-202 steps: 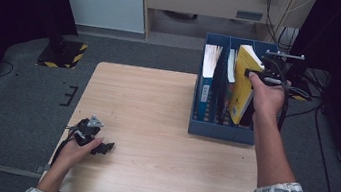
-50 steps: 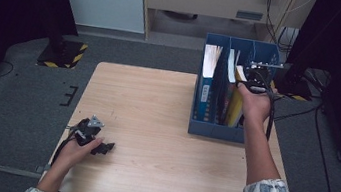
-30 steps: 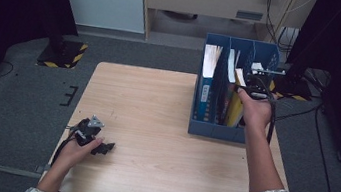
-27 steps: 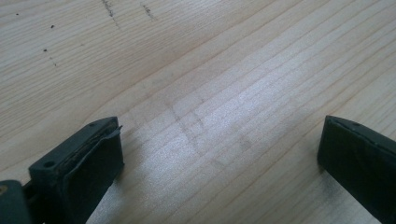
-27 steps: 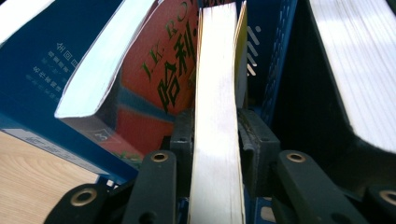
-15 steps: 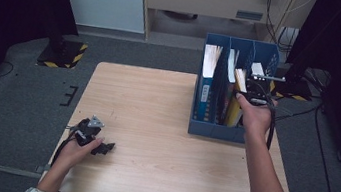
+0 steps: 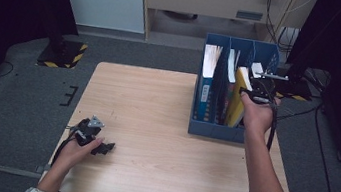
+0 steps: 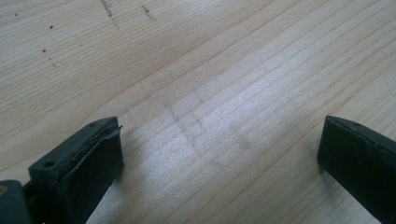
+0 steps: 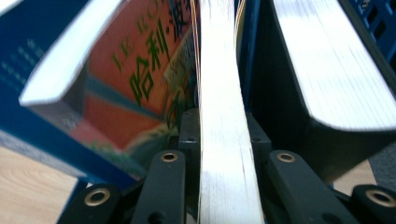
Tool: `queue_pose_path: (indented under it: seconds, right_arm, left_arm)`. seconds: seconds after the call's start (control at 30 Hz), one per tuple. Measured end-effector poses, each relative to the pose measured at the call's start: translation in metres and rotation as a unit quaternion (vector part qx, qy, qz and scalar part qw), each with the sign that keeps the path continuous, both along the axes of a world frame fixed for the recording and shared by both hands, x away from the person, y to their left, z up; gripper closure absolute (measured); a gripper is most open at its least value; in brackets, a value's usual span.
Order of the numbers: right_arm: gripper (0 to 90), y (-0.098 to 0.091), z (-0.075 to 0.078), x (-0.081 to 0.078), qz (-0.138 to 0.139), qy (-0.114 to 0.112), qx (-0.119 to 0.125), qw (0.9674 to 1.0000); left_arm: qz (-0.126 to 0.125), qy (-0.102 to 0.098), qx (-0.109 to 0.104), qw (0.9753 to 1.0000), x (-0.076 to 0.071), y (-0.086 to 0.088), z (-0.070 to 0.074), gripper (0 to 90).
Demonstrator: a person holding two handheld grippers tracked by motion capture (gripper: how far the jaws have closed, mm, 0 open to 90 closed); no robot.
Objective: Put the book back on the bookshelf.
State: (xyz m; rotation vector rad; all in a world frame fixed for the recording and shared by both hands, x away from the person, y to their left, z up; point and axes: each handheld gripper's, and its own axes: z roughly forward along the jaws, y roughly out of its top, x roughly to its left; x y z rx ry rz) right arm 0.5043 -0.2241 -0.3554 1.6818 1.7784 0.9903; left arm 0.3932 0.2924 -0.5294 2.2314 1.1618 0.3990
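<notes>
My right gripper [image 7: 254, 90] has just been closing and now clamps the yellow book [image 7: 237, 96] on its white page edge [image 9: 224, 140]. The book has sunk deeper into the blue file rack [image 7: 214, 130] at the table's far right, so it looks nearly shelved. My left gripper [image 8: 219, 154] rests open and empty near left.

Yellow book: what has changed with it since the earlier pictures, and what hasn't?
The right claw has lowered the yellow book from above the blue rack down into a slot, and its jaws have just been closing on the book. The left claw stayed open on the table; the other books are unmoved.
</notes>
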Motion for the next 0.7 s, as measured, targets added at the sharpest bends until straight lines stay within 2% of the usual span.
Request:
queue_pose_path:
  seconds: [0.37, 0.7]
  right_arm:
    - [75.0, 0.0, 0.007, 0.022, -0.02, -0.012, 0.033, 0.9992]
    - [74.8, 0.006, 0.009, 0.031, -0.018, -0.014, 0.031, 0.9993]
  left_arm:
    - [-0.002, -0.001, 0.001, 1.0, 0.0, 0.0, 0.0, 0.0]
    - [-0.002, -0.002, 0.001, 1.0, 0.0, 0.0, 0.0, 0.0]
